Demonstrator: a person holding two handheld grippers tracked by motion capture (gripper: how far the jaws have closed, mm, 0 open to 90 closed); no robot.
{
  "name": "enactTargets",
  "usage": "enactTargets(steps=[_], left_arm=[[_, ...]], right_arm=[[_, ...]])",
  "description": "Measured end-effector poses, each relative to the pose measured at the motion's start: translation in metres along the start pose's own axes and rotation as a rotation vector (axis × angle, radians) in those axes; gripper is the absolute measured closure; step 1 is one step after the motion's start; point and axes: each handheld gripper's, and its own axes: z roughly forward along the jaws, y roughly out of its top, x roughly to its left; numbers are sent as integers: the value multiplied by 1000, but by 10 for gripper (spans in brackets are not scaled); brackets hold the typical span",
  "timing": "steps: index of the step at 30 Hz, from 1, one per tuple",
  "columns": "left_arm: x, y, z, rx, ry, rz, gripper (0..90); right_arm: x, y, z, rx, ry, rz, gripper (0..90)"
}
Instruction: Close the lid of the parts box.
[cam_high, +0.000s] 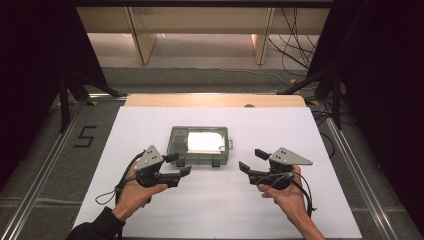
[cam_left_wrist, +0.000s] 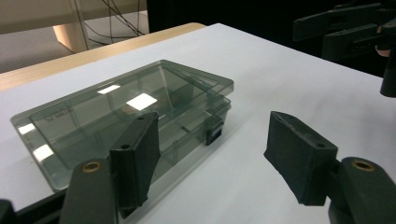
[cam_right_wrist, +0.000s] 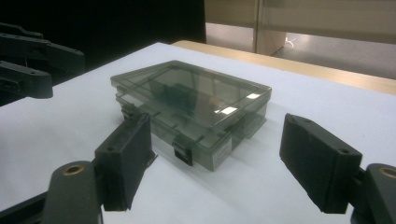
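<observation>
Box: a shallow, smoky-clear plastic case (cam_high: 200, 145) with a shut lid, lying flat; it sits ahead of both pairs of jaws, between the two grippers and a little beyond them.
Box contents: inner dividers show faintly through the lid in the gripper views; whether anything lies in the compartments cannot be told — glare whitens the lid in the high view.
Box latches: two dark clasps on the near long edge, one (cam_left_wrist: 214, 130) just past the left gripper's jaws, one (cam_right_wrist: 183, 151) between the right gripper's jaws and slightly beyond them.
Left gripper: left gripper (cam_high: 181, 164) held in the person's left hand (cam_high: 135, 192); jaws spread wide with nothing between the pads, the tips just short of the box's near left corner and not touching it.
Right gripper: right gripper (cam_high: 252, 161) held in the right hand (cam_high: 287, 195); jaws likewise released and empty, off the box's near right corner with a gap of bare sheet between.
Facing: each gripper's jaws point inward toward the other across the front of the box.
Surface: a white sheet (cam_high: 220, 205) covering a pale wooden table (cam_high: 215, 100), whose far edge shows beyond the box.
Room: grey floor, black curtains at both sides, light wooden furniture legs (cam_high: 141, 42) and loose cables (cam_high: 292, 37) at the back — a number five (cam_high: 85, 136) taped on the floor to the left.
</observation>
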Motion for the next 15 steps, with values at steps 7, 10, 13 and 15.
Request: enactTargets(steps=[7,10,13,15], left_arm=[[-5,-2,-4,-11,8,30,306],[-6,-4,-4,-21,0,29,300],[-9,-4,-6,-20,3,27,297],[-10,-4,-7,-20,3,35,295]], right_arm=[[4,-6,-10,-5,3,7,251],[6,-8,-14,-5,4,6,248],[8,-10,-18,3,0,-10,245],[8,-13,-18,-8,7,-9,244]])
